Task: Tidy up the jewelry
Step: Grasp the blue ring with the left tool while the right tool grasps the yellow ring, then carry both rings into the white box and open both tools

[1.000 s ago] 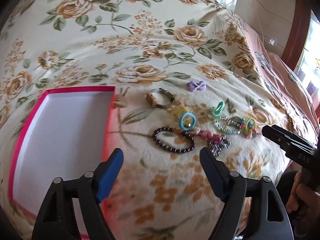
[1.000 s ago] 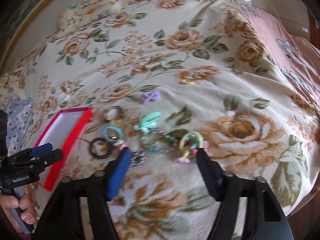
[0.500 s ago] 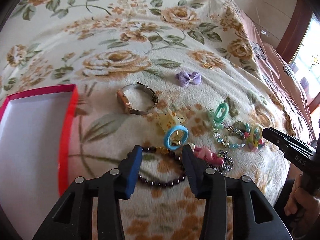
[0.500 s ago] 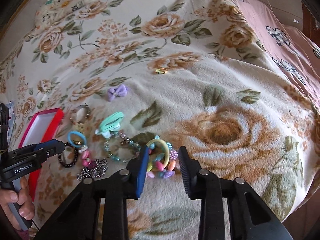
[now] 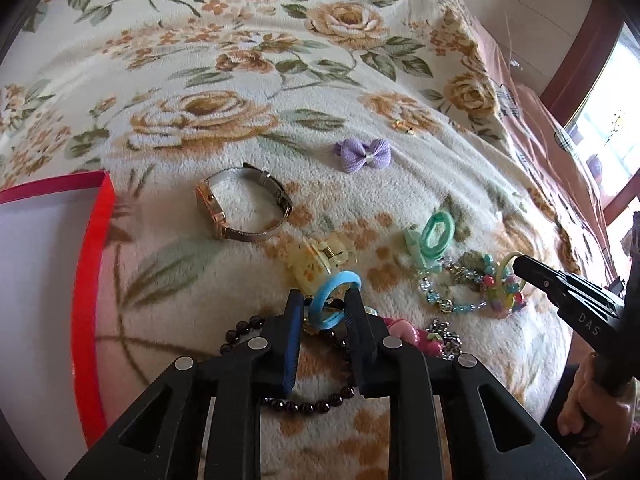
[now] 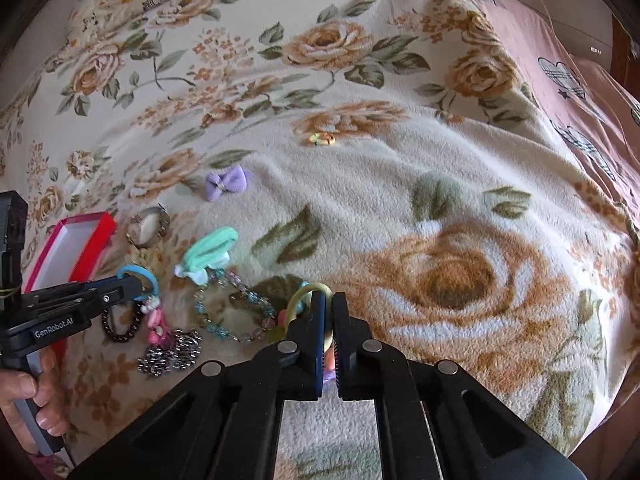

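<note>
Jewelry pickup, both tools closed on rings

Bed [image 5: 240,60] carries everything; red box [image 5: 94,264] sits at far left, nearest the left tool [image 5: 326,308]. Left tool is pinched onto the blue ring [image 5: 334,294], standing upright between its fingers. Right tool [image 6: 328,312] is nearly closed on the yellow ring [image 6: 306,294] (grip looks thin). Watch [image 5: 244,208], purple bow [image 5: 364,154] lie apart. Beads beneath tools are partly hidden.

Left tongs [image 5: 325,306] pinching blue ring [image 5: 334,299]; watch [image 5: 244,208], purple bow [image 5: 363,155] beyond.
</note>
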Demonstrator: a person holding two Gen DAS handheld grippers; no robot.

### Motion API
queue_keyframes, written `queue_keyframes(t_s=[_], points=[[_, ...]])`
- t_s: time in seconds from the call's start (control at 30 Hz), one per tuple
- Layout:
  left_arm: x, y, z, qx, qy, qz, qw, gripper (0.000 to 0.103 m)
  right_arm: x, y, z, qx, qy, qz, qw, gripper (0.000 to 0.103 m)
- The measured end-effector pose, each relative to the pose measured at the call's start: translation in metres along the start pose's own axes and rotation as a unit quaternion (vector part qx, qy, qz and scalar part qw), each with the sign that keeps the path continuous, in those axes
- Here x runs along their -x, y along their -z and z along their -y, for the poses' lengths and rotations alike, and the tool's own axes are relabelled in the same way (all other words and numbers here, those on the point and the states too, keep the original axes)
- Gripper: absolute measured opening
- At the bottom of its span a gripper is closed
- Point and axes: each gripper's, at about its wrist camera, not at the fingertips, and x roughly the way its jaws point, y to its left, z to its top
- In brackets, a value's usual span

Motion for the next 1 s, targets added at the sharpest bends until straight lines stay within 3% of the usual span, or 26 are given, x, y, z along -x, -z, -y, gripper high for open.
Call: queue_keyframes(t_s=[0.23, 0.7, 1.0], points=[[0.031, 0.012, -0.001, -0.003, 0.002, 0.017, 0.9998, 0.019, 0.018, 0.001, -0.013, 0.002, -0.035, 0.017, 0.999, 0.003], [0.091, 0.048, -0.011, 0.007, 0.016, 0.029, 0.9994, 0.019, 0.035, 0.012, -0.047, 0.013, -0.099, 0.012, 0.995, 0.003], [0.089, 0.067, -0.017, 0.011, 0.009, 0.001, 0.9999, 0.019, 0.027, 0.021, -0.066, 0.025, -0.122, -0.004, 0.992, 0.003]])
